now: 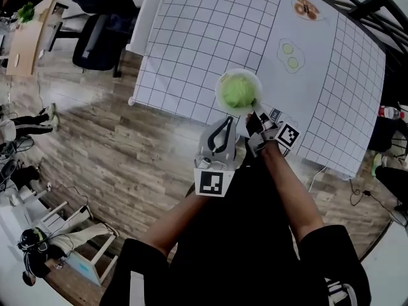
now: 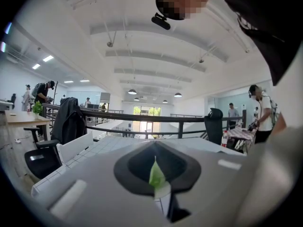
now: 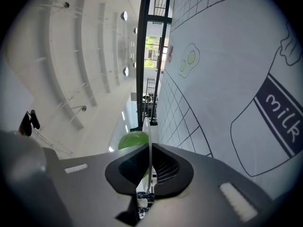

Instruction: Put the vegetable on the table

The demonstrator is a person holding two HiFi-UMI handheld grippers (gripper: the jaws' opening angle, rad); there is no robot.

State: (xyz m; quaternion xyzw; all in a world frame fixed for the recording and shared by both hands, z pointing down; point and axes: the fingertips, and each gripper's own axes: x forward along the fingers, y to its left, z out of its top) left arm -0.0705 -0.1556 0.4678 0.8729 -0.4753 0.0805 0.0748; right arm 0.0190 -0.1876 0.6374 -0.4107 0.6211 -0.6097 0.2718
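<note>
A round green vegetable (image 1: 238, 90) lies on a white plate (image 1: 255, 78), held in the air over the near edge of the gridded table mat (image 1: 210, 37). My right gripper (image 1: 254, 115) is shut on the plate's near rim. In the right gripper view the plate (image 3: 150, 141) stands edge-on between the jaws of the right gripper (image 3: 150, 174), with the vegetable (image 3: 132, 140) to its left. My left gripper (image 1: 227, 120) sits just beside the plate's near-left edge, jaws together. In its own view the left gripper (image 2: 158, 183) shows a sliver of the vegetable (image 2: 155, 174) through the slit.
The mat (image 3: 227, 70) carries printed pictures of eggs (image 1: 291, 55) and a milk bottle. A black office chair (image 1: 95, 40) and a white panel (image 1: 146, 18) stand at the table's left side. Wooden floor (image 1: 115, 139) lies below; cables (image 1: 363, 193) trail at right.
</note>
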